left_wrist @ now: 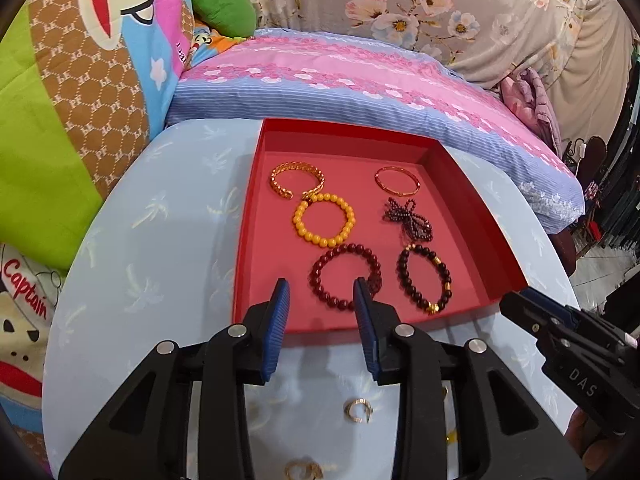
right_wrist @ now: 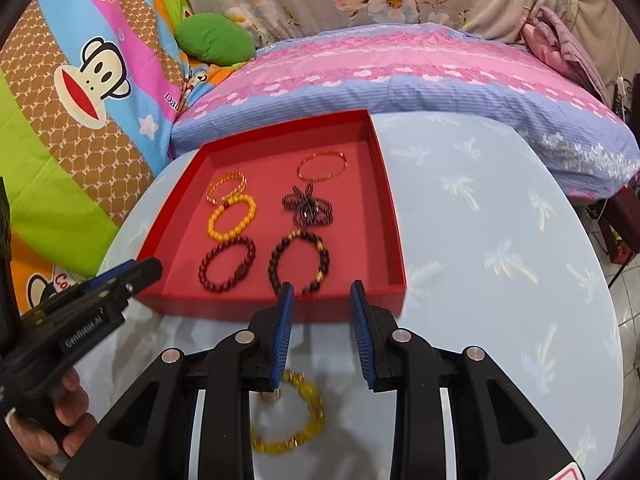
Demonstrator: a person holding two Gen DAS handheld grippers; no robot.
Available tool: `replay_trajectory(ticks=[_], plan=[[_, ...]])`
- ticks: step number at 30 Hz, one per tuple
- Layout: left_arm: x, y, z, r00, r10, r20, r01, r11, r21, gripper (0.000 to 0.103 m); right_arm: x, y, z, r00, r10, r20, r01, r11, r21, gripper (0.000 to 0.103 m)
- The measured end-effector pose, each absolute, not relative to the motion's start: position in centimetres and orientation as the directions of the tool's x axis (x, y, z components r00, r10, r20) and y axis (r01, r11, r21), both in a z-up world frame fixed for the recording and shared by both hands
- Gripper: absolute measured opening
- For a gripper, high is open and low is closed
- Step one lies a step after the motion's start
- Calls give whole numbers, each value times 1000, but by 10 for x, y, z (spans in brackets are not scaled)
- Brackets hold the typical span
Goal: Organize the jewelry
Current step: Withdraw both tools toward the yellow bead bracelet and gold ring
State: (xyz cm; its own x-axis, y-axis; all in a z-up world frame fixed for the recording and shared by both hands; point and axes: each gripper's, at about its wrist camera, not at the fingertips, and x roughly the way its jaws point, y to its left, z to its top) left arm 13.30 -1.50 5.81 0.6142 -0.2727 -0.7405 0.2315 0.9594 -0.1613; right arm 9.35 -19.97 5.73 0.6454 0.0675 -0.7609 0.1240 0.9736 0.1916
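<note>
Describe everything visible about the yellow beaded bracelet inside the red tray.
The yellow beaded bracelet is a closed ring of round, glossy, opaque yellow-orange beads, plastic or resin by the look. It lies flat on the floor of the red tray, in the left column, between the gold chain-link cuff behind it and the dark red beaded bracelet in front. Its far edge meets or overlaps the cuff's end. Neither tool touches it.
</note>
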Motion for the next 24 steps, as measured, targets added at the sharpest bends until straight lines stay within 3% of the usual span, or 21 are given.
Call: replay_trajectory(ticks=[24], plan=[[50,26,23,535,-229,-813,192,970,-147,32,46,-172,7,547,75,-834,102,983,155,29]])
